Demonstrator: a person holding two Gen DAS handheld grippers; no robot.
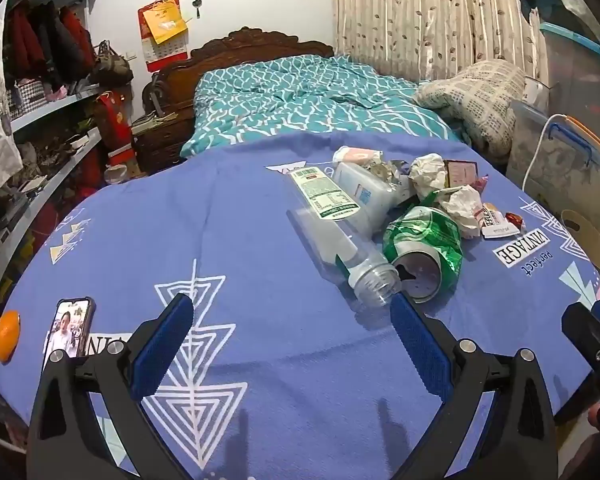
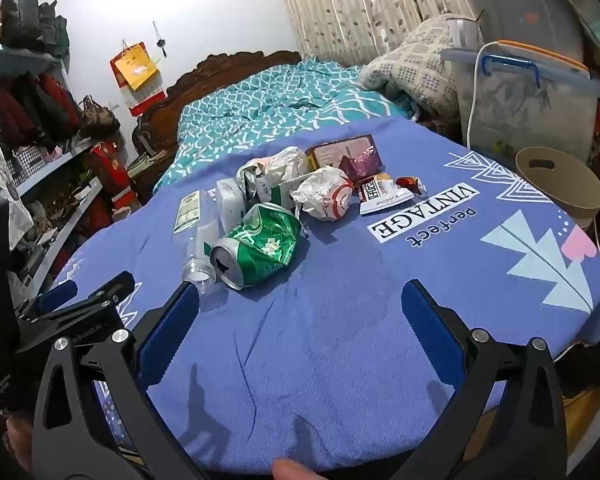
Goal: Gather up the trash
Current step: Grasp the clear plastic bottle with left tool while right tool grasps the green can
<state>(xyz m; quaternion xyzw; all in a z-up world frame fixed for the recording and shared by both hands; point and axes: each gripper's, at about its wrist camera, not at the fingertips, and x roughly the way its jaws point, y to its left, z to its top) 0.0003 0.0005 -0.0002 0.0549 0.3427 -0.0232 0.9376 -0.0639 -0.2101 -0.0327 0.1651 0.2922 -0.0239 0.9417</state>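
Observation:
A heap of trash lies on the blue tablecloth (image 1: 260, 240): a clear plastic bottle (image 1: 332, 236), a crushed green can (image 1: 424, 248), crumpled paper (image 1: 462, 204), a white plastic container (image 1: 364, 196), a brown box (image 1: 462, 172) and snack wrappers (image 1: 496, 224). My left gripper (image 1: 292, 312) is open and empty, its right fingertip close to the bottle's mouth. In the right wrist view the can (image 2: 260, 244), bottle (image 2: 200, 248), crumpled paper (image 2: 324, 196) and wrappers (image 2: 380, 196) lie ahead of my right gripper (image 2: 300, 300), which is open and empty.
A phone (image 1: 68, 328) and an orange (image 1: 7, 336) lie at the table's left edge. A cardboard bin (image 2: 560, 184) stands at the table's right edge. Behind are a bed (image 1: 300, 96), shelves (image 1: 40, 120) and plastic storage boxes (image 2: 532, 100).

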